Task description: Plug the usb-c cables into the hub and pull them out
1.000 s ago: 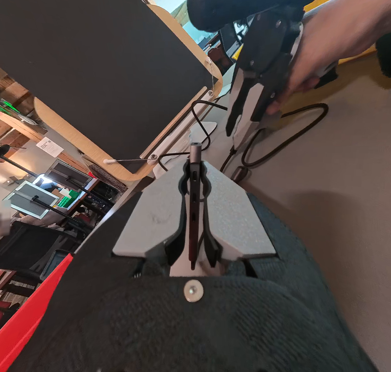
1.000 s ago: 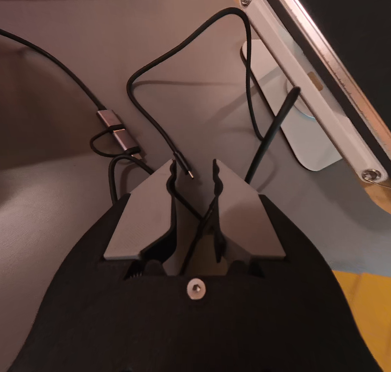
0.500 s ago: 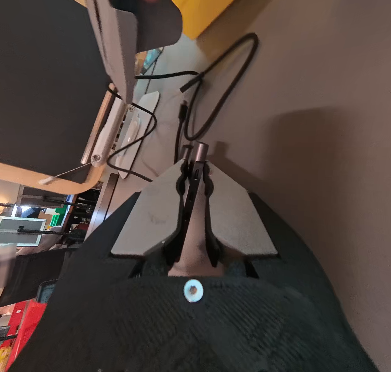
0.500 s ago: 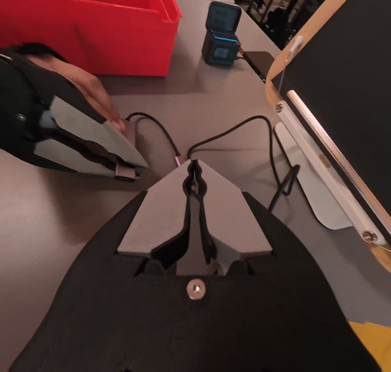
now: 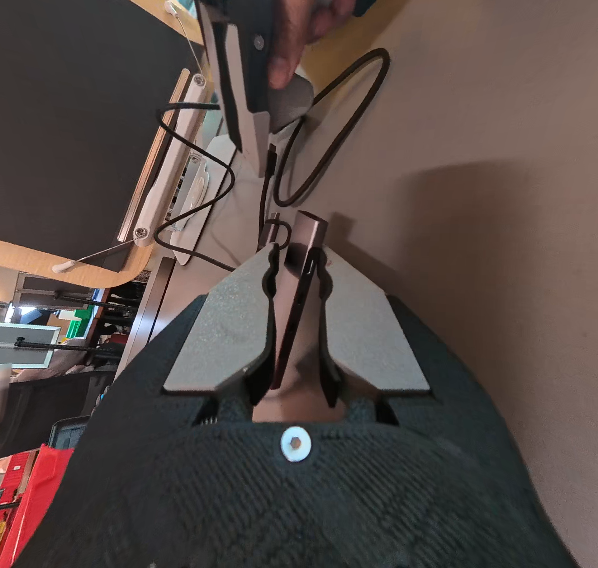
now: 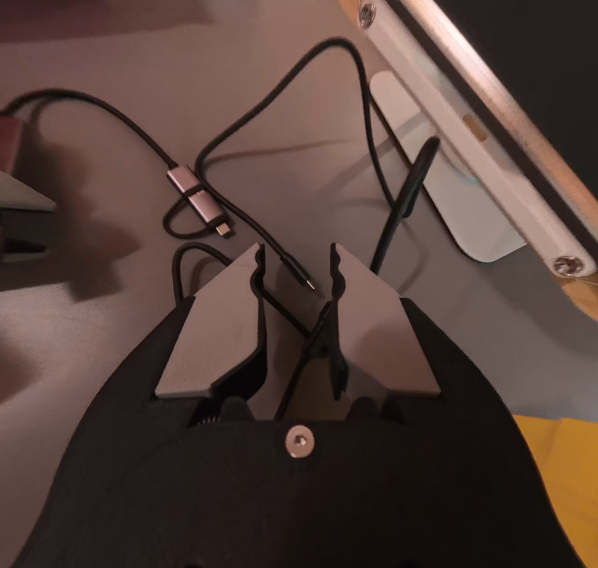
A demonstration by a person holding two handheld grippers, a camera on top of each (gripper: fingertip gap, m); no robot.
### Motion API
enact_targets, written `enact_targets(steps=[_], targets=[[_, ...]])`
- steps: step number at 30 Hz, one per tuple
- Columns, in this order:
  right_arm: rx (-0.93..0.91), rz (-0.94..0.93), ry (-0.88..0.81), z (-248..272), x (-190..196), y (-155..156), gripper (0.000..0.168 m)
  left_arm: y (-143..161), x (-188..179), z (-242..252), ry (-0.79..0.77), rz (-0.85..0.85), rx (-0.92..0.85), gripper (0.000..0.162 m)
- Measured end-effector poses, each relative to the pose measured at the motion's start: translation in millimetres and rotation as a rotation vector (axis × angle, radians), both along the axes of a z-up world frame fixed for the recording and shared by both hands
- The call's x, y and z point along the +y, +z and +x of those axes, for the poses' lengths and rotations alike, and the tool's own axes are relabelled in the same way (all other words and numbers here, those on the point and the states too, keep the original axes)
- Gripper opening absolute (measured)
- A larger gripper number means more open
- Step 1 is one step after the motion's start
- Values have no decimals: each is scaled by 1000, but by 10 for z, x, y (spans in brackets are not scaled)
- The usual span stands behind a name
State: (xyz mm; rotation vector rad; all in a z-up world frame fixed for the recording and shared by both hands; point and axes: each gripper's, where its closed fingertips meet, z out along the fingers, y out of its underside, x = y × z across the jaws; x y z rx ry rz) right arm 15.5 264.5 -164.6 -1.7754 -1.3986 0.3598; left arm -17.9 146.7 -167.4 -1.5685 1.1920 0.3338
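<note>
My left gripper [image 5: 297, 253] is open. The slim grey hub [image 5: 309, 229] stands on edge between its fingers and leans on the right finger, with a gap to the left one. My right gripper [image 6: 297, 248] is open and low over the table. The black USB-C plug [image 6: 296, 272] of a black cable lies between its fingertips, untouched. A grey double-ended connector [image 6: 197, 196] lies just left of it and also shows in the left wrist view [image 5: 268, 232]. The right gripper [image 5: 246, 99], in a person's hand, shows at the top of the left wrist view.
A black board with a wooden rim [image 6: 550, 35] on a white foot [image 6: 453, 196] stands to the right. Black cable loops [image 5: 339, 132] lie across the grey table. A red bin [image 5: 32, 487] is at the lower left and a yellow surface [image 6: 550, 439] at the right edge. It is some 7 cm from my right tips to the grey double-ended connector [image 6: 197, 196].
My left jaws have widened, so the hub is now loose between them. My right gripper, shut half a second ago, is open and has come down over the black plug.
</note>
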Motion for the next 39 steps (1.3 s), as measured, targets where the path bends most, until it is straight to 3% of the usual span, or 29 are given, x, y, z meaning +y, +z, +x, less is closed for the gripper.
enact_targets(steps=[2, 5, 6, 12, 15, 19, 24, 28, 30, 33, 39], targets=[[-31, -29, -4, 23, 29, -119, 33, -7, 3, 0, 2, 2, 8, 21], [-55, -59, 3, 27, 44, -206, 9, -7, 8, -1, 4, 4, 9, 23], [-51, -64, 13, 15, 27, -192, 8, -7, 7, 1, 3, 4, 9, 23], [92, -42, 81, -90, -181, 243, 0, 79, -91, 127, -47, -32, -94, 33], [180, -86, 118, -128, -289, 412, 0, 110, -135, 184, -67, -52, -133, 43], [170, -98, 70, -72, -201, 362, 0, 107, -136, 174, -63, -59, -137, 41], [81, -61, 9, -36, 0, 108, 28, 57, -127, 174, -60, -55, -95, 35], [-8, -56, -16, 33, 124, -138, 37, 58, -122, 172, -58, -53, -93, 35], [11, -104, -19, 41, 141, -182, 35, 73, -118, 166, -55, -52, -105, 35], [44, -192, 4, 31, 108, -232, 18, 81, -115, 158, -53, -51, -112, 34], [54, -165, 57, -25, -8, -102, 7, 35, -112, 163, -52, -61, -84, 35]])
